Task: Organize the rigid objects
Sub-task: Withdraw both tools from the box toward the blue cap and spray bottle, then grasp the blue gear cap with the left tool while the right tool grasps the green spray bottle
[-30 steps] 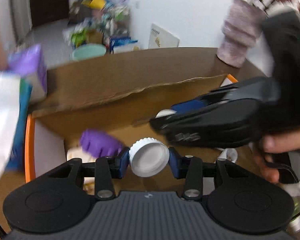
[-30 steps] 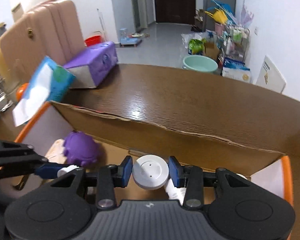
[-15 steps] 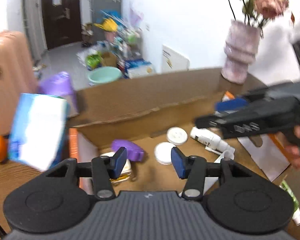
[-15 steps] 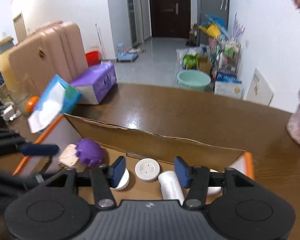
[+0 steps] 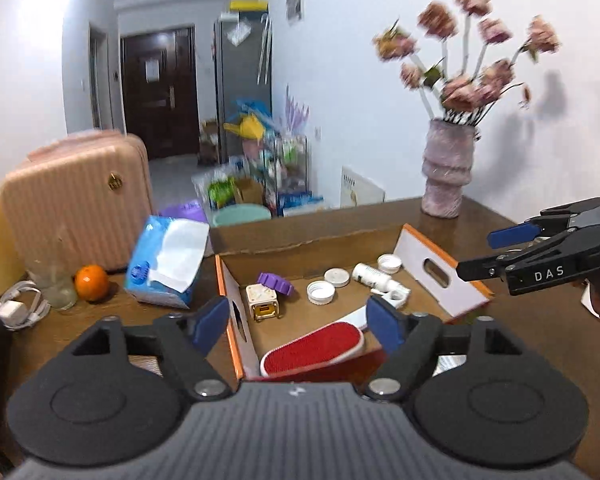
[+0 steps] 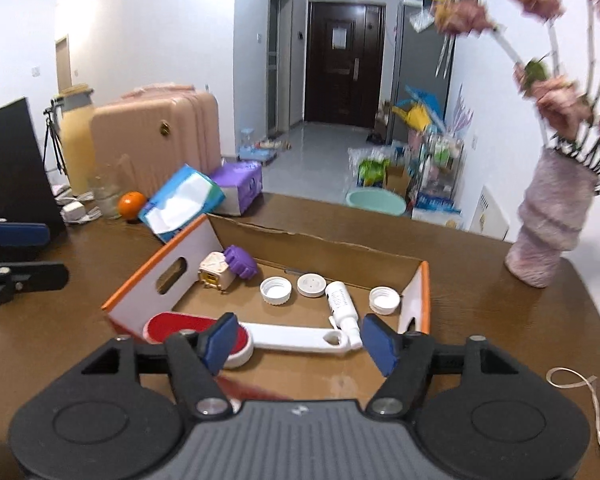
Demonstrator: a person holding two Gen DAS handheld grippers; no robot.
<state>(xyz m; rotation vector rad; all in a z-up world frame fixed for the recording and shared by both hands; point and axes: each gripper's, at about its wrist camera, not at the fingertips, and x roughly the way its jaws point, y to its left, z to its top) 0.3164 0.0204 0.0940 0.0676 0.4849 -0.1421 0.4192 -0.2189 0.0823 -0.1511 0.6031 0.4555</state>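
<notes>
An open cardboard box [image 5: 428,268] [image 6: 168,276] with orange-edged flaps lies on the brown table. Inside are three white caps [image 5: 321,293] [image 6: 276,290], a white bottle [image 5: 374,277] [image 6: 342,302], a purple toy [image 5: 276,282] [image 6: 241,267], a beige cube [image 5: 262,302] [image 6: 215,270] and a red lint brush [image 5: 314,347] [image 6: 284,336]. My left gripper [image 5: 300,326] is open and empty, above the box's near side. My right gripper [image 6: 300,342] is open and empty, above the brush handle. The right gripper also shows in the left wrist view [image 5: 540,260].
A blue tissue pack [image 5: 168,266] [image 6: 182,202], an orange [image 5: 92,288] [image 6: 132,203] and a glass [image 5: 58,284] stand left of the box. A pink vase of flowers [image 5: 446,176] [image 6: 552,224] stands at the back right. White cables [image 6: 596,392] lie at the right edge.
Both grippers held white caps a second ago. They opened, left the caps in the box, and have pulled back and up, jaws now wide.
</notes>
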